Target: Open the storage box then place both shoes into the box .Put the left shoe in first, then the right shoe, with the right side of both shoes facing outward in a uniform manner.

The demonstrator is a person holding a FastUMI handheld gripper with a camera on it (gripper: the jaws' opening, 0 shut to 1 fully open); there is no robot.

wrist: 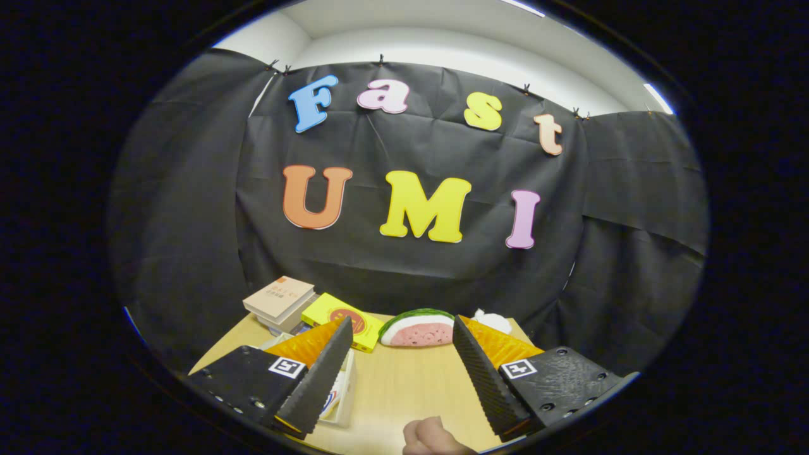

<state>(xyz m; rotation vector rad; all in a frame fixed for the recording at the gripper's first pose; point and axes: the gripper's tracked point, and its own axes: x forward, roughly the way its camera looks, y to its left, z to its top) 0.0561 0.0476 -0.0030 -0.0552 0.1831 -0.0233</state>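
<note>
While my tongs hang spread wide with nothing between them, a hand rests at the bench's near edge. Behind my left finger sits a white-walled thing, perhaps the storage box; rigid, I judge, so take the lid's rim. Along the far edge lie books, a yellow box and a watermelon-slice toy.

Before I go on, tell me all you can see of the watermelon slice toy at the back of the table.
The watermelon slice toy is a half-round wedge with a dark green striped rind on its curved top, a pale band beneath, and pink flesh with dark seeds. It looks soft, like plush. It rests flat edge down on the wooden table, against the black cloth, beyond the open gripper, between a yellow box and something white.
</note>
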